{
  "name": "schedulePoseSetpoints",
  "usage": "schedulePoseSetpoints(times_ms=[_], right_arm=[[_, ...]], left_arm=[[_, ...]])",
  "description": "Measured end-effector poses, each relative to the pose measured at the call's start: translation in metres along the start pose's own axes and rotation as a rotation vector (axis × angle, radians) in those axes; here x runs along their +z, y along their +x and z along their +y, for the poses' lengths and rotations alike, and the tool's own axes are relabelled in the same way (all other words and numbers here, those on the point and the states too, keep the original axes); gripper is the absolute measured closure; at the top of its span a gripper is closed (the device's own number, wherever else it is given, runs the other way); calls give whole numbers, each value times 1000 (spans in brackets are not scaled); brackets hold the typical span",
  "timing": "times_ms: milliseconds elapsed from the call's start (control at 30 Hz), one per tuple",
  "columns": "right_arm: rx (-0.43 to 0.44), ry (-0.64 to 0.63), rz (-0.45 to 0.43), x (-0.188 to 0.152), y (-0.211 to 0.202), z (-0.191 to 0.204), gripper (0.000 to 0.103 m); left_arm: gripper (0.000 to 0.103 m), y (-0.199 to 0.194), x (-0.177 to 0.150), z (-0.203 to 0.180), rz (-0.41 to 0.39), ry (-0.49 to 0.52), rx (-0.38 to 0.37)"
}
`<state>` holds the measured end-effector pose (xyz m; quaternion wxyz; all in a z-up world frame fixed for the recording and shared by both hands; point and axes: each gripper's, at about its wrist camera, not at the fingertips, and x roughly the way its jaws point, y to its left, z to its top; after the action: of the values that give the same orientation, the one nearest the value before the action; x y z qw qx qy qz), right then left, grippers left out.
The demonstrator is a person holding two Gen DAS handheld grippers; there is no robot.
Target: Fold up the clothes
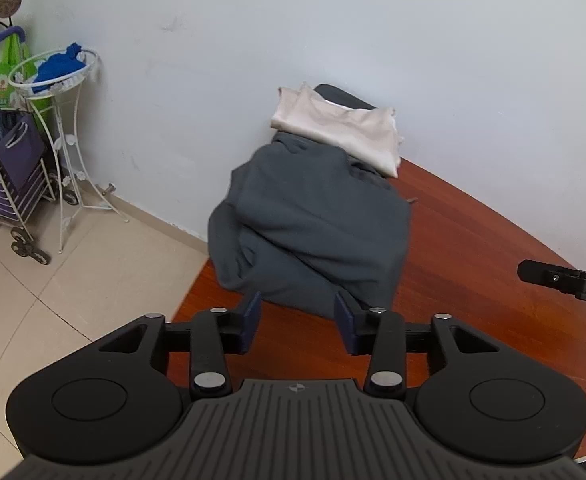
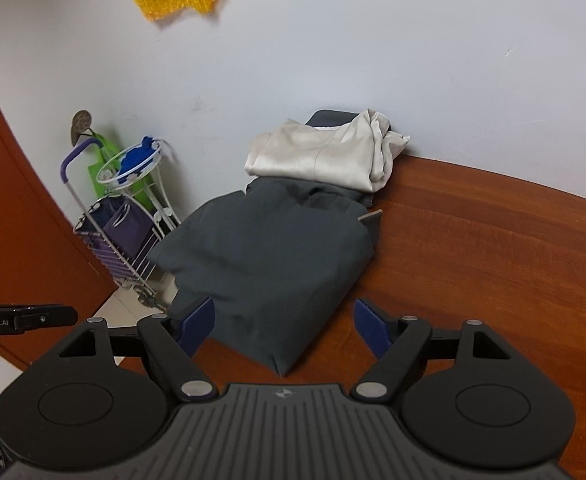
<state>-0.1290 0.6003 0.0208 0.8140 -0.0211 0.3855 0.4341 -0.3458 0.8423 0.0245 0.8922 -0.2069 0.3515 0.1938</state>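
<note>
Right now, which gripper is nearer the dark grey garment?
Left, narrowly. The left gripper is open at the dark grey garment's near edge; the right gripper, open wider, straddles its near corner without touching.

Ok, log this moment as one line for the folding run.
stage: between grasps | left tool: open, empty | right tool: open, empty | dark grey garment: folded on table | beige garment: behind it

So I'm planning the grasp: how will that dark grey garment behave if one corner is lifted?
Probably floppy: the dark grey garment lies in soft creases, its edge drooping over the table edge. It looks thick, so likely heavyish. Lifting may tug the beige garment resting on its far end.
</note>
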Motion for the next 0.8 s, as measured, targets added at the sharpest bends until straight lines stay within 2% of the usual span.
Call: schedulePoseSetpoints(times_ms=[233, 467, 667, 800], right_arm=[[-17, -20, -1, -18, -37, -4, 17], [-80, -12, -33, -31, -66, -1, 12], [-122, 2, -54, -38, -75, 5, 2], [-146, 23, -69, -40, -79, 6, 1]], left_arm=[[42, -17, -16, -40, -5, 20, 2], [28, -18, -15, -75, -8, 108, -8], [15, -15, -12, -94, -1, 189, -22], [8, -11, -9, -101, 2, 223, -35]])
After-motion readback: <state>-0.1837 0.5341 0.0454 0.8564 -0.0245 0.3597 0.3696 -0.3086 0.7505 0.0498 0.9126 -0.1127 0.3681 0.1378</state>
